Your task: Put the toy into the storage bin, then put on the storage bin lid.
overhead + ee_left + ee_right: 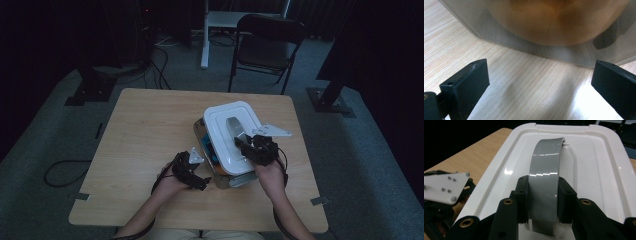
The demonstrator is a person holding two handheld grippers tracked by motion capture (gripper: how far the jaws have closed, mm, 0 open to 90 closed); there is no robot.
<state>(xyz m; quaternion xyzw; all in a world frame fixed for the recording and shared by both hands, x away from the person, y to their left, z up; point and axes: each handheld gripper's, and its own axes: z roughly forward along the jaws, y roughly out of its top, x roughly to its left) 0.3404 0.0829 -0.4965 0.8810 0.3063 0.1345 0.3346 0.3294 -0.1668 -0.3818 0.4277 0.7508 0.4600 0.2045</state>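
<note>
A clear storage box (223, 178) stands on the wooden table (145, 130), and its wall (524, 42) rises close in front of the left gripper view. The white lid (225, 122) lies askew over the box, so blue and orange contents (210, 151) show at its left side. My right gripper (242, 140) is shut on the lid's grey handle (546, 167); its jaws (543, 197) clamp the strap from both sides above the lid (594, 170). My left gripper (202, 181) rests low by the box's near left corner, open (540, 82), with only bare table between its pads.
A folding chair (267, 42) and a white desk leg (205, 35) stand on the carpet beyond the table's far edge. The left half of the table is bare wood. A cable (65, 172) loops on the floor at the left.
</note>
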